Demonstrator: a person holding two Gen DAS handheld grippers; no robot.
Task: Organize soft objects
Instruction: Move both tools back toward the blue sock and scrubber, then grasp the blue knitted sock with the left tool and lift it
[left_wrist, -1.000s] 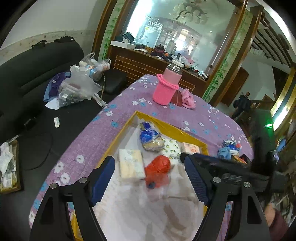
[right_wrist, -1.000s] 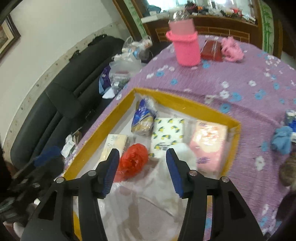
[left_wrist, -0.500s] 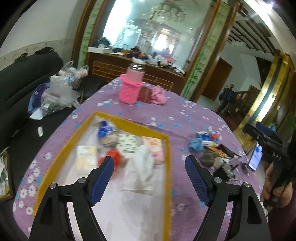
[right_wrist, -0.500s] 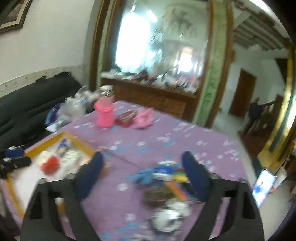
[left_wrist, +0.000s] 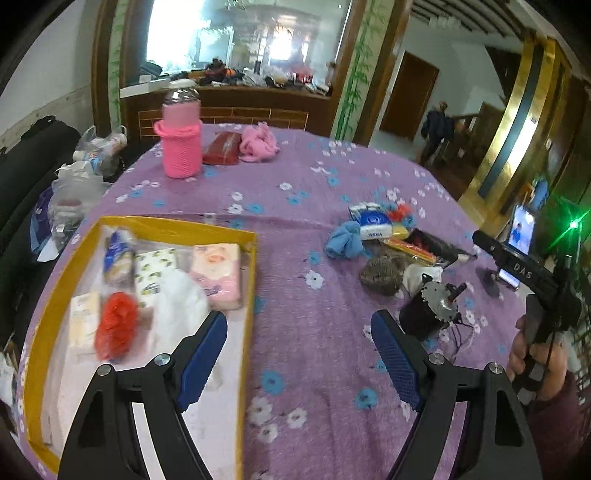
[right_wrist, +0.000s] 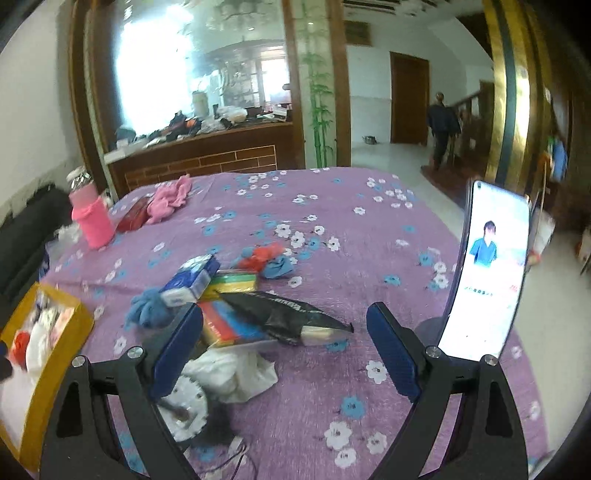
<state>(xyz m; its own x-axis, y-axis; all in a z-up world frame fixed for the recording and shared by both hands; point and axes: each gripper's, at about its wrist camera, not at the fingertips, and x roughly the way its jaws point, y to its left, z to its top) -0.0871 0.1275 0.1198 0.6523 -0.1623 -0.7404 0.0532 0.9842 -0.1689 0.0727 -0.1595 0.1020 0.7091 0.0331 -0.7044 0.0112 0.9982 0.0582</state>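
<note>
A yellow-rimmed box (left_wrist: 251, 266) on the purple flowered table holds tissue packs, a red mesh ball (left_wrist: 116, 325) and a white soft bundle (left_wrist: 181, 302); it also shows in the right wrist view (right_wrist: 55, 332). A loose pile lies to its right: a blue cloth (left_wrist: 343, 242) (right_wrist: 147, 308), a blue tissue pack (right_wrist: 192, 280), sponges (right_wrist: 232, 282), a black bag (right_wrist: 280, 314), a white cloth (right_wrist: 232, 373) and a brown scrubber (left_wrist: 382, 271). My left gripper (left_wrist: 299, 354) is open and empty above the box's right edge. My right gripper (right_wrist: 284, 350) is open and empty over the pile.
A pink-sleeved bottle (left_wrist: 181, 144), a red pouch (left_wrist: 221, 149) and a pink cloth (left_wrist: 258, 142) stand at the table's far side. A phone on a stand (right_wrist: 487, 273) is at the right. A small motor (left_wrist: 432, 306) lies near the pile. A black sofa (left_wrist: 22, 177) is left.
Both grippers have swung right, away from the box interior. The right gripper now faces the loose pile and phone; the left now sits over the box's right rim. Both stay open.
</note>
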